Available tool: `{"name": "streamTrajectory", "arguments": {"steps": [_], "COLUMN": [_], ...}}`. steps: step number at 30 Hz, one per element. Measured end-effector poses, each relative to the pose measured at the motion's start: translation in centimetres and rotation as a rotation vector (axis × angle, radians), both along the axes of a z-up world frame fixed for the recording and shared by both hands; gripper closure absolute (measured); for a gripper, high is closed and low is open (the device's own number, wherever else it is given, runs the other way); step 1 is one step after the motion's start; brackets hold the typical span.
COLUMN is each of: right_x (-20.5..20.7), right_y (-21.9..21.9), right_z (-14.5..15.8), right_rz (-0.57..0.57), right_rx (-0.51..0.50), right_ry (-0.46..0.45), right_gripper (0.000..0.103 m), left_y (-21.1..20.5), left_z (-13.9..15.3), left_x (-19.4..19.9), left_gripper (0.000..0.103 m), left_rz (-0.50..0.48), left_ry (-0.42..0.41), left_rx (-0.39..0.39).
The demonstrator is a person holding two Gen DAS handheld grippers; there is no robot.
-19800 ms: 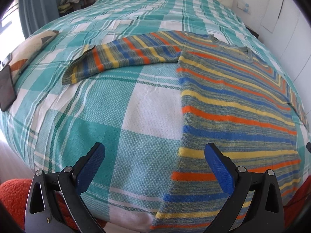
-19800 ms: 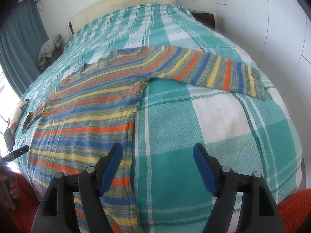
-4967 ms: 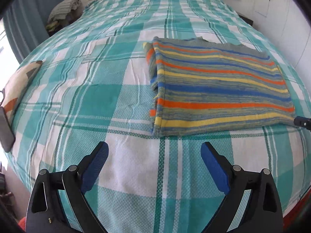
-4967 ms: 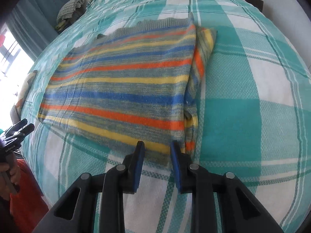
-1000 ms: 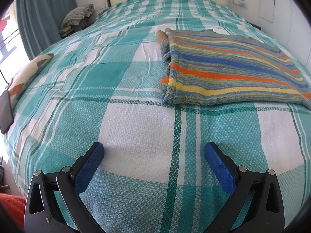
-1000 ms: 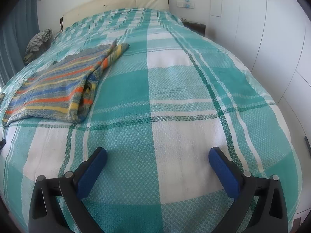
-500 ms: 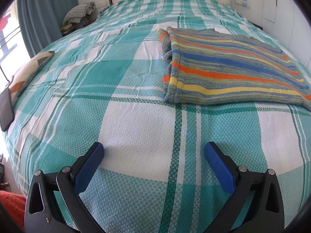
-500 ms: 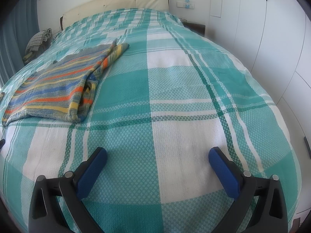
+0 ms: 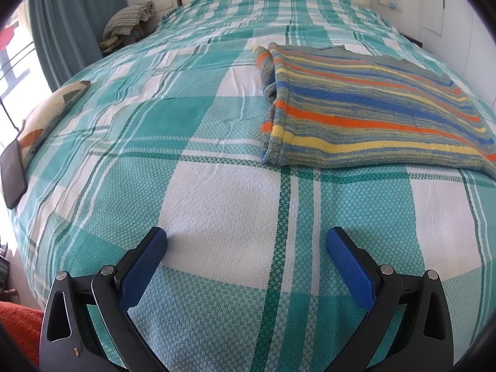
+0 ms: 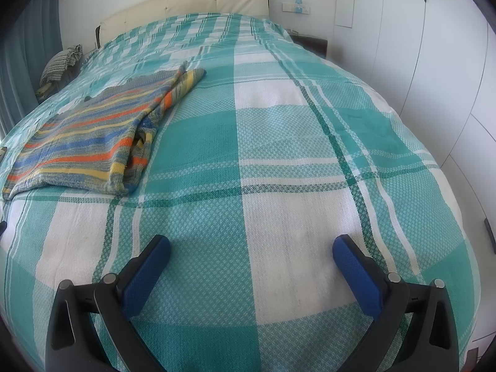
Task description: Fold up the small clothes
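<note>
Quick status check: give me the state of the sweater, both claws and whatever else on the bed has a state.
Striped sweater: folded into a flat rectangle, lying on the bedspread.
Left claw: open, empty, short of the sweater.
Right claw: open, empty, over bare bedspread.
Phone: screen dark, at the bed's left edge.

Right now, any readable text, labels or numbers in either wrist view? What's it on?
None readable.
Striped sweater: no tag or print showing.
Plaid bedspread: pattern only.
Wall switch plate: blue marks, too small to read.
Dark phone: screen blank.
</note>
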State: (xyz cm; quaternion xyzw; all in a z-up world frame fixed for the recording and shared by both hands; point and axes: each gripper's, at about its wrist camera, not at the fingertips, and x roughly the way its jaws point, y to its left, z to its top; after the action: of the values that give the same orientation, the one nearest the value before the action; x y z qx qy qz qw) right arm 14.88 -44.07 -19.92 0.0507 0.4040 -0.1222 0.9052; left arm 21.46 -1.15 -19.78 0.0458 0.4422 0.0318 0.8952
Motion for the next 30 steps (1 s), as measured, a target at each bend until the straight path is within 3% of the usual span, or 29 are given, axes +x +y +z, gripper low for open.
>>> {"name": "streamTrajectory", "arguments": {"steps": [8,11,15,18,20,23,26,28,30], "right_x": [0.0,0.0,0.0,0.0,0.0,0.4,0.6,0.4,0.8], "right_y": [0.1,0.1,0.1,0.1,0.1,-0.5,-2.4,-4.3,-6.1], "right_z": [0.0,0.0,0.0,0.0,0.1,0.6,2.3,3.9,5.6], "right_rz": [0.0,-0.001,-0.001,-0.001,-0.001,0.011,0.001,-0.021,-0.02], "right_rx": [-0.002,-0.002,-0.003,-0.003,-0.001,0.033,0.155,0.248,0.312], "right_ry": [0.0,0.0,-0.001,0.001,0.005,0.059,0.075,0.035,0.006], "right_gripper": [0.0,0.0,0.0,0.0,0.0,0.0,0.0,0.0,0.001], "left_y": [0.4,0.3,-1.1,-4.7,-8.6,-15.4,-22.5,-26.6,-29.8], "left_z": [-0.1,0.8,4.5,6.2,6.3,6.0,6.3,5.3,3.8], "left_x": [0.1,0.3,-2.0,-3.3,-3.4,-3.0,-2.7,-1.8,-0.5], "left_gripper": [0.0,0.001,0.002,0.001,0.001,0.001,0.001,0.001,0.001], "left_rz": [-0.036,-0.049,-0.097,-0.253,-0.397,-0.612,-0.814,-0.874,-0.901], "left_ry": [0.017,0.066,-0.08,-0.132,-0.115,-0.055,-0.089,-0.069,-0.014], "left_rx": [-0.018,-0.004,0.009,-0.051,-0.078,-0.088,-0.039,0.013,0.017]}}
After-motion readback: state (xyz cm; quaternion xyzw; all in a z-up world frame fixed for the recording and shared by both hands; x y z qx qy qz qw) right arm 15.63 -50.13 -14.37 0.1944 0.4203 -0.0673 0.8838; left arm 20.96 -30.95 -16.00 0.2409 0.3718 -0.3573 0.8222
